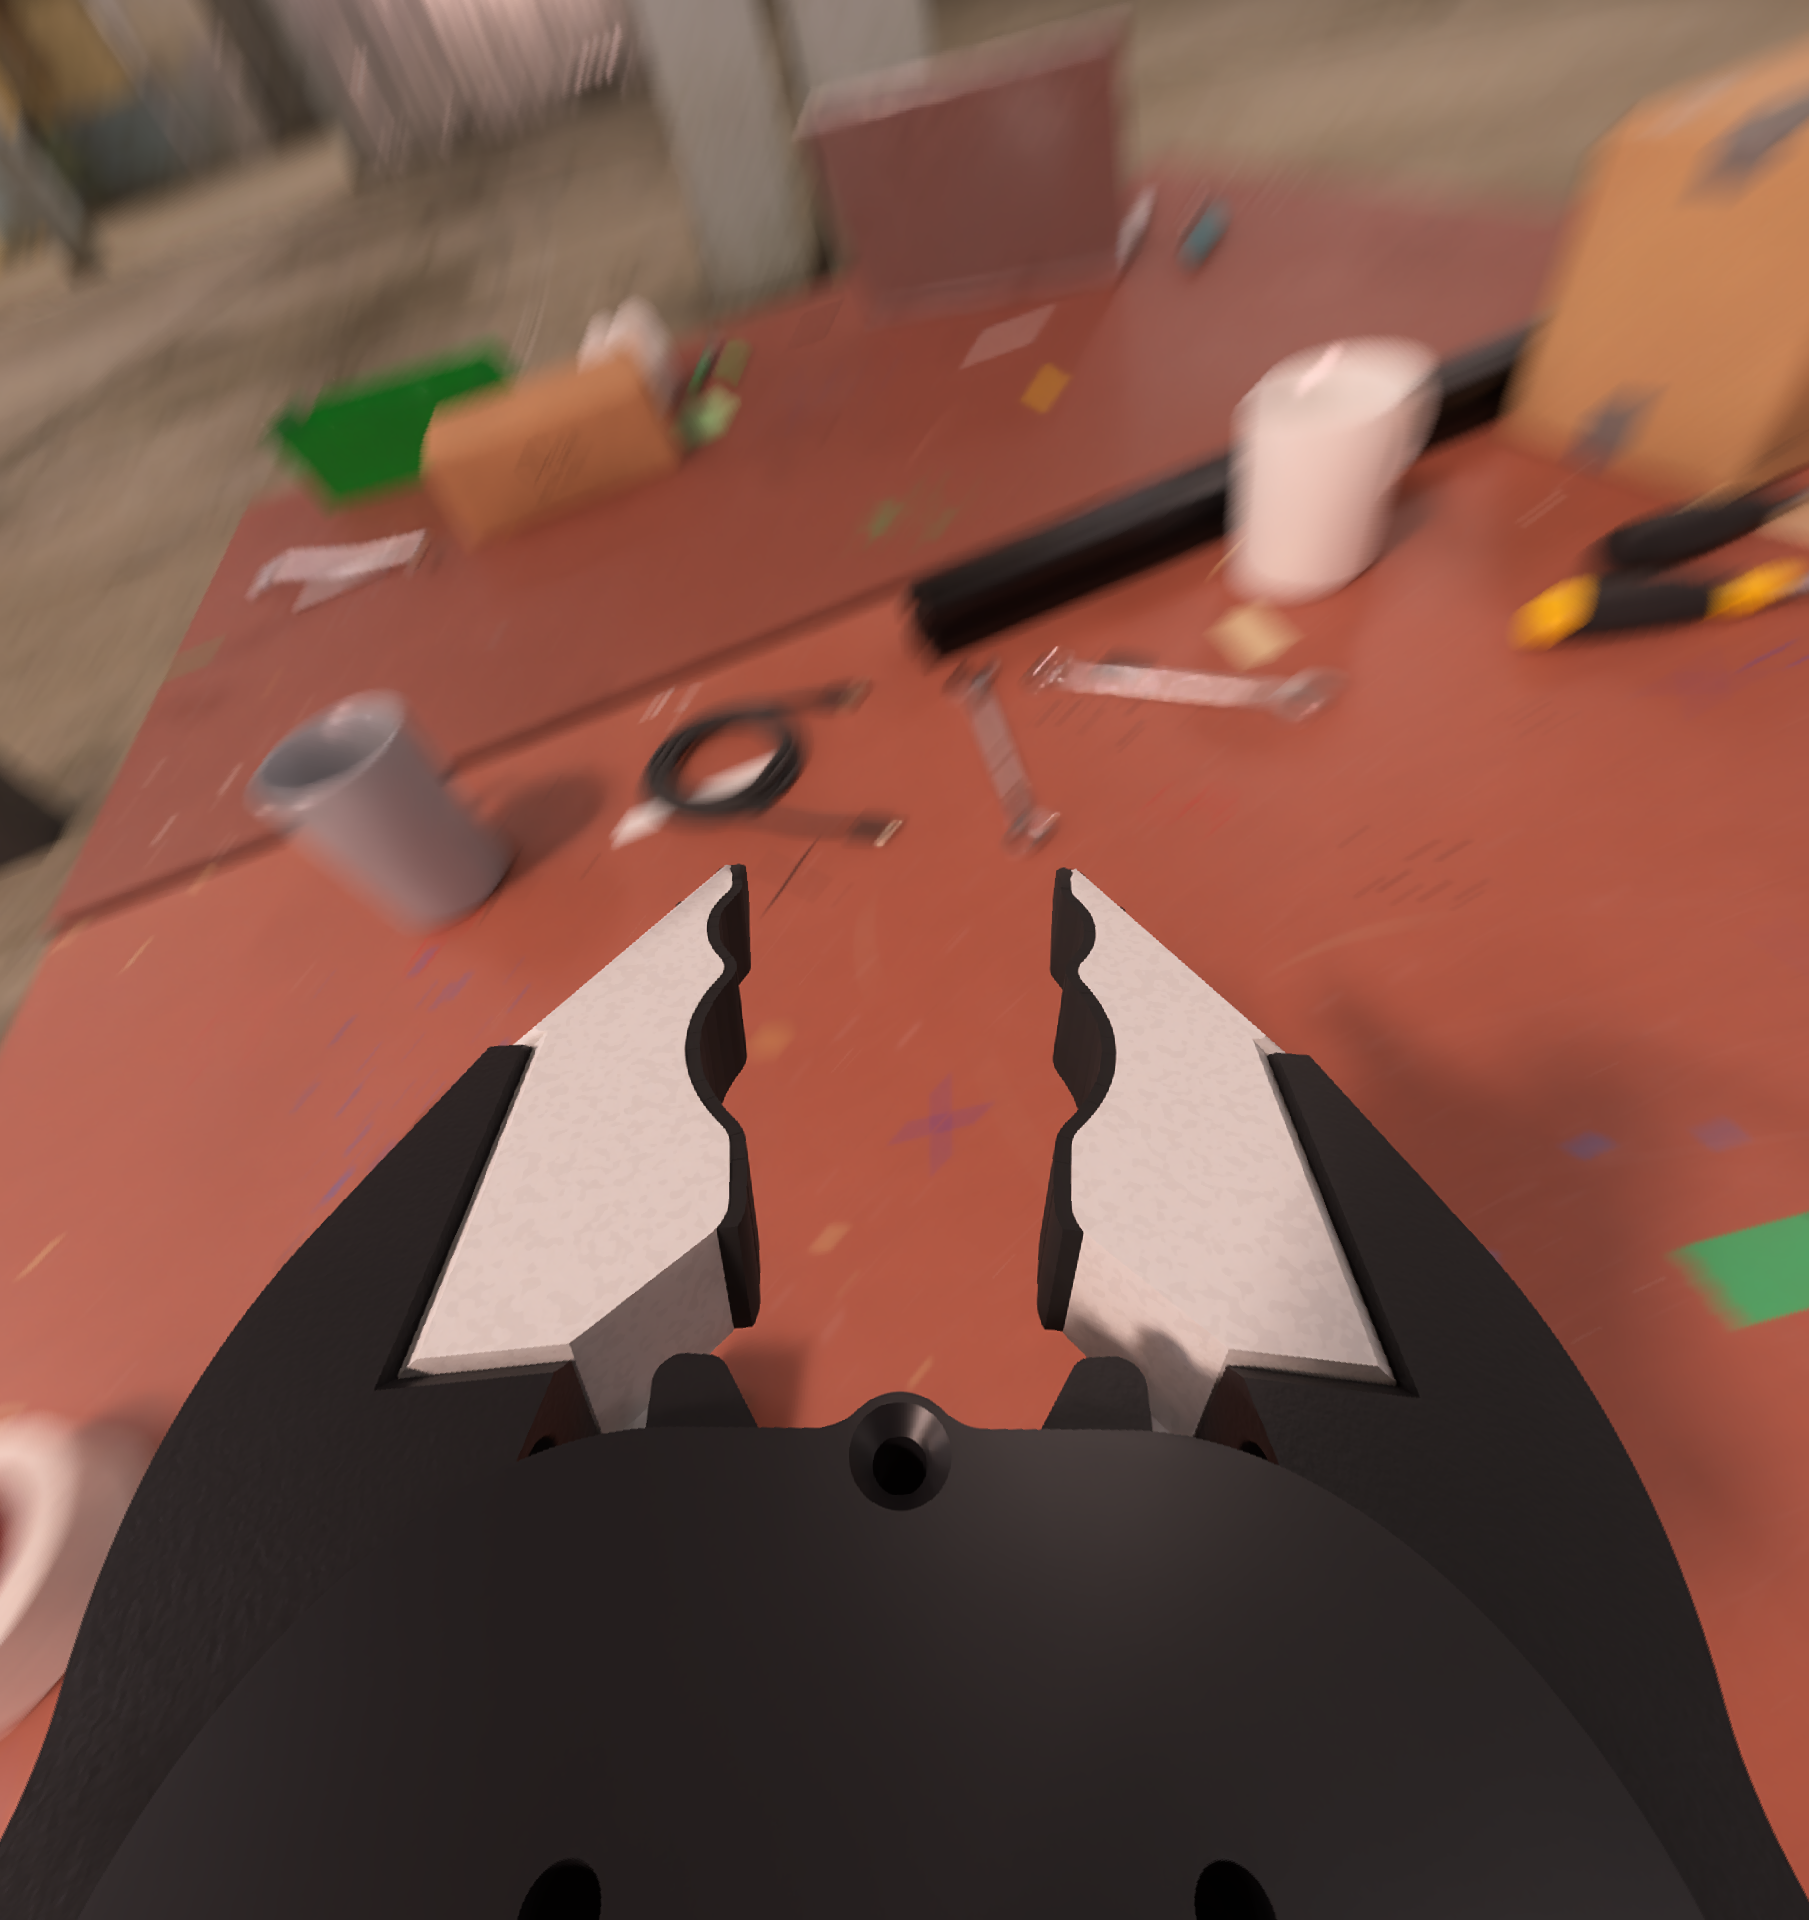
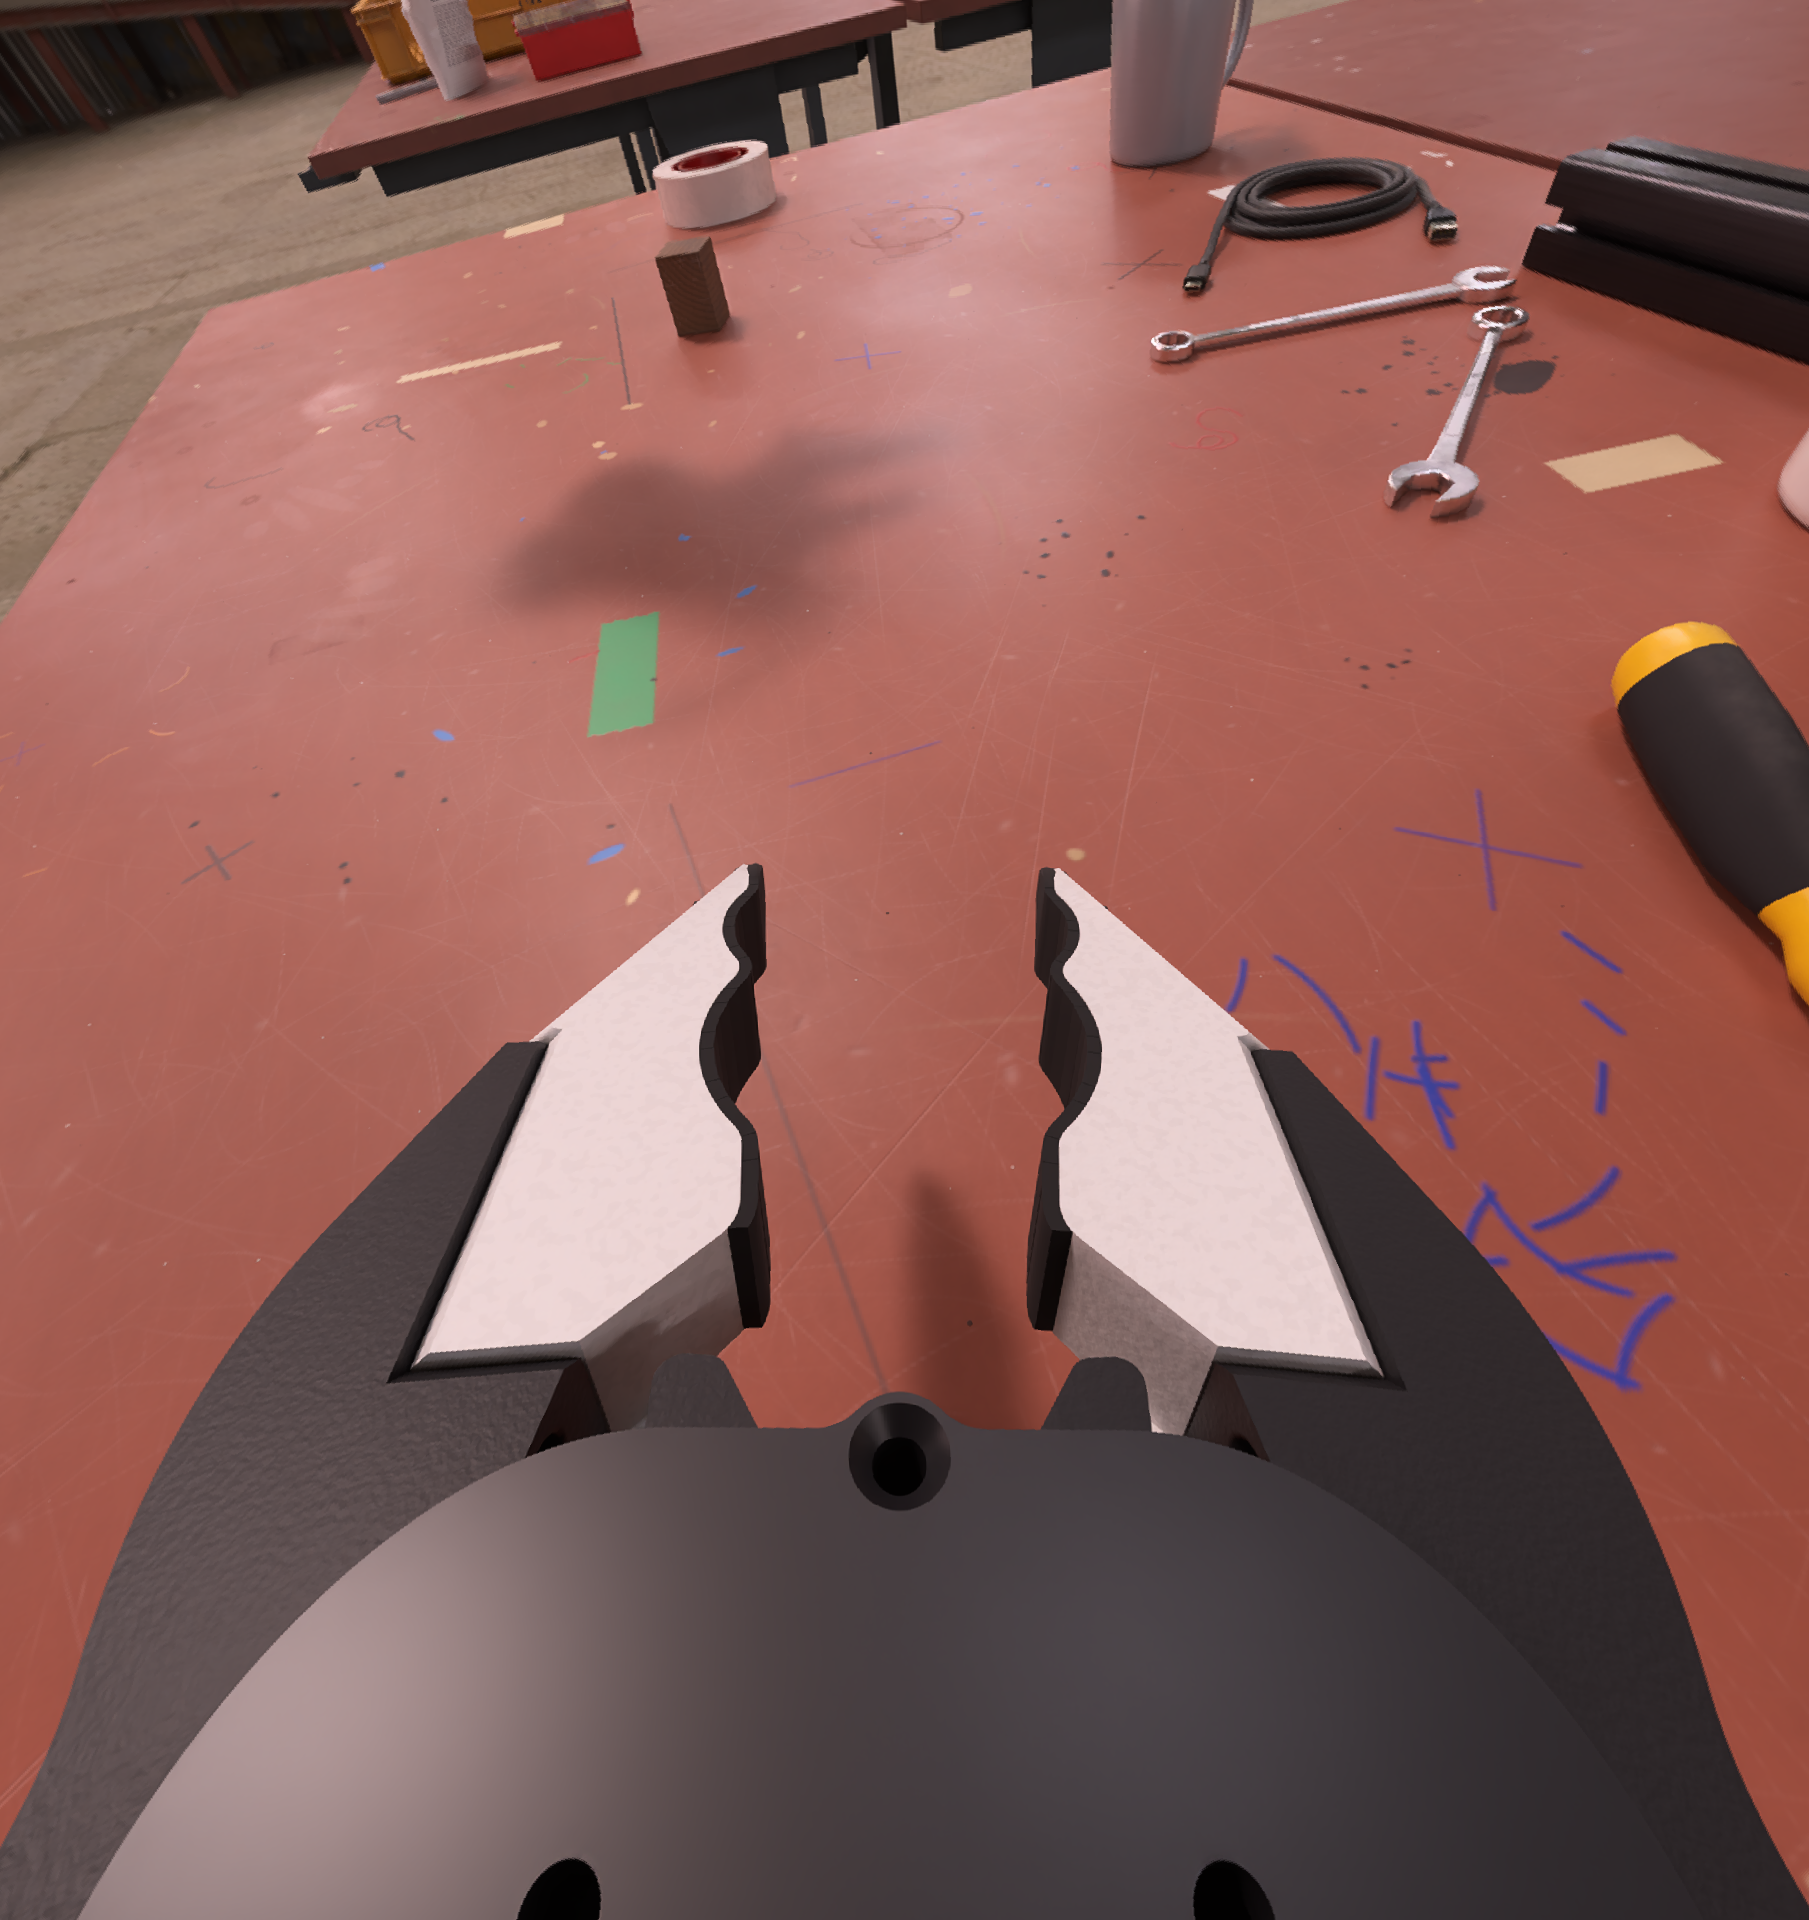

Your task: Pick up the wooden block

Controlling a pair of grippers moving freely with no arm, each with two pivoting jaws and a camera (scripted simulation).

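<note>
Left wrist view: left gripper (image 1: 900, 883) parted, empty, above the red table (image 1: 1295, 1039); picture blurred, no block visible. Right wrist view: right gripper (image 2: 898, 881) likewise parted and empty; wooden block (image 2: 692, 286) stands upright far ahead, just before the tape roll (image 2: 715, 182). Judged light, rigid, non-slip; grip its two opposite flat sides.

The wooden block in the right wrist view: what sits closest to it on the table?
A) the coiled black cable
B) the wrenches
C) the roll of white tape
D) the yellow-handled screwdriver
C: the wooden block stands just in front of the roll of white tape; the other items lie far off to the right.
</note>
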